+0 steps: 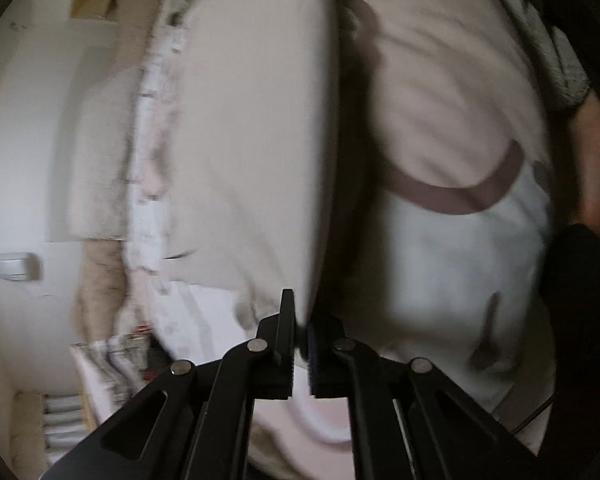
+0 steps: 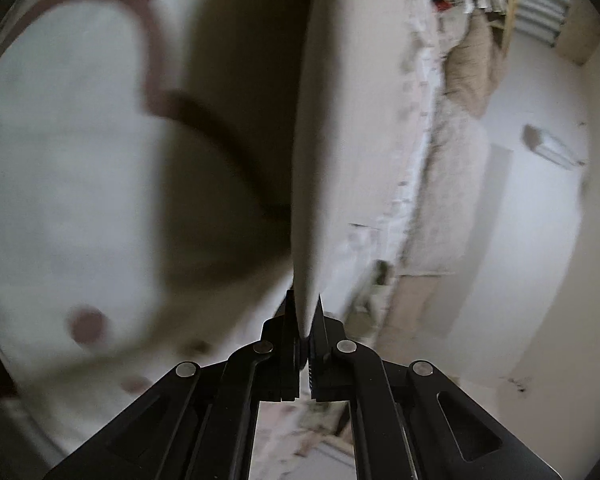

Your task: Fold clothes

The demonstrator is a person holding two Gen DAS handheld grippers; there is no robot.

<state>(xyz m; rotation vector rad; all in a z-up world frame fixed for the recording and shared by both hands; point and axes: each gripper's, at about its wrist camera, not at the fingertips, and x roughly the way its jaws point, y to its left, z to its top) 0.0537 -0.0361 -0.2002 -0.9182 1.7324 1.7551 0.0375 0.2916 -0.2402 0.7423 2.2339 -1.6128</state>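
A beige garment [image 1: 252, 128] hangs stretched in the air between both grippers. My left gripper [image 1: 300, 332] is shut on its edge, with the cloth running up and away from the jaws. My right gripper [image 2: 305, 328] is shut on the other edge of the same garment [image 2: 340, 120], which rises as a taut sheet. Below lies a cream and white bedcover with a mauve heart outline [image 1: 452, 196], also in the right wrist view [image 2: 60, 140]. Both views are blurred by motion.
A patterned blanket edge [image 1: 152, 160] and a tan pillow [image 2: 468, 76] lie along the bed. White walls [image 1: 24, 152] stand beyond, with a wall fixture [image 2: 552, 148]. The person's arm [image 1: 596, 160] and dark clothing are at the right.
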